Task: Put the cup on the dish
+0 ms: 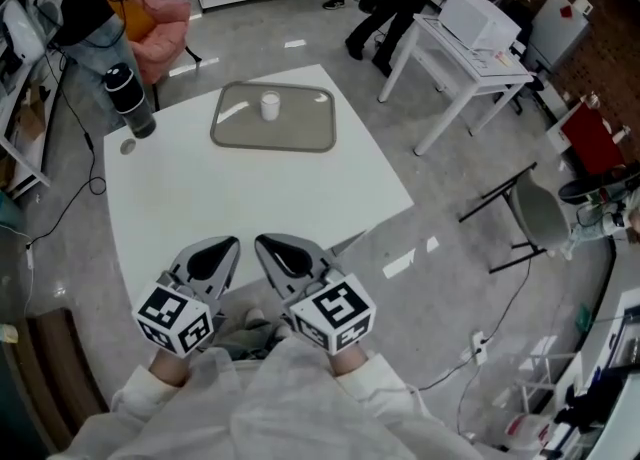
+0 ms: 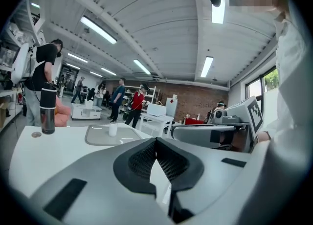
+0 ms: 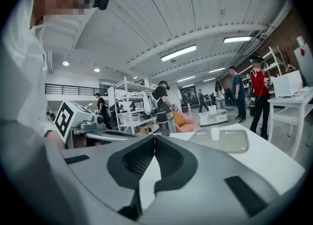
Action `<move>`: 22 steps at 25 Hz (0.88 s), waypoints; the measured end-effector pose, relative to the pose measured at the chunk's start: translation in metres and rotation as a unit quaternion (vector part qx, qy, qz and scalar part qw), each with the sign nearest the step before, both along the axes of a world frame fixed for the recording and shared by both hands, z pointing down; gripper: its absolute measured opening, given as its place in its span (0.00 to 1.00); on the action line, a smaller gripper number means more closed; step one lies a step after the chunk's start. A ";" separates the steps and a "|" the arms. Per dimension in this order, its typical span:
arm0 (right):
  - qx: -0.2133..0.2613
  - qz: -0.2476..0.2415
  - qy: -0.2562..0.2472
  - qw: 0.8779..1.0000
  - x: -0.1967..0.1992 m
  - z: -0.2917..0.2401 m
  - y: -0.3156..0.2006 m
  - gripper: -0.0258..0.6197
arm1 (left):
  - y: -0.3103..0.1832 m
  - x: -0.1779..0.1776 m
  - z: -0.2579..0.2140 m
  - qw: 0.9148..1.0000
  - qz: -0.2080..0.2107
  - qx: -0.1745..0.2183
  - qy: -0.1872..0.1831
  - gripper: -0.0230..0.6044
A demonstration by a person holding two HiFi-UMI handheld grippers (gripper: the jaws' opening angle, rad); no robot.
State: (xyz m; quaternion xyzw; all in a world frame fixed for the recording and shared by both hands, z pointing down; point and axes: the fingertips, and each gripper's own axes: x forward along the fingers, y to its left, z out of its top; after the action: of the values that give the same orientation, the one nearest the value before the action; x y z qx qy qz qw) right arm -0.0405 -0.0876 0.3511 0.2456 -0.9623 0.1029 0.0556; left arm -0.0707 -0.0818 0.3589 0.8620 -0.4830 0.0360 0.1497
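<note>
A small white cup (image 1: 270, 106) stands upright on a flat grey dish (image 1: 300, 133) at the far side of the white table (image 1: 230, 198). The cup (image 2: 113, 129) and dish (image 2: 100, 136) show far ahead in the left gripper view, and the cup (image 3: 214, 133) and dish (image 3: 230, 142) likewise in the right gripper view. Both grippers hover side by side at the table's near edge, far from the dish. My left gripper (image 1: 231, 245) is shut with nothing in it. My right gripper (image 1: 262, 244) is shut and empty too.
A tall dark bottle (image 1: 129, 100) stands at the table's far left corner, with a small round cap (image 1: 128, 146) next to it. Beyond the table are a pink chair (image 1: 158, 26), a white side table (image 1: 470, 48) and several people.
</note>
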 end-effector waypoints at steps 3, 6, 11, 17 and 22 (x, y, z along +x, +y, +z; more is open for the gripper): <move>0.001 0.000 0.003 1.000 -0.003 -0.001 0.003 0.06 | 0.002 0.000 0.000 1.000 0.003 0.001 -0.004 0.05; -0.006 0.001 0.000 1.000 -0.003 0.001 0.005 0.06 | 0.005 0.007 -0.003 1.000 0.014 0.015 -0.017 0.05; -0.008 0.005 0.011 1.000 0.000 0.004 0.005 0.06 | 0.007 0.015 -0.009 0.999 0.035 0.032 0.006 0.05; -0.006 0.008 0.018 1.000 0.002 0.005 0.004 0.06 | 0.004 0.014 -0.005 0.999 0.037 0.025 0.010 0.05; -0.002 0.003 0.035 0.999 0.001 0.011 0.004 0.06 | 0.000 0.013 -0.003 0.999 0.038 0.022 0.012 0.05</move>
State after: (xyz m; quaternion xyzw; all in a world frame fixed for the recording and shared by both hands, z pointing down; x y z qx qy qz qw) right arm -0.0398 -0.0834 0.3626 0.2519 -0.9587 0.0965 0.0899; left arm -0.0576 -0.0820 0.3561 0.8831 -0.4490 0.0209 0.1348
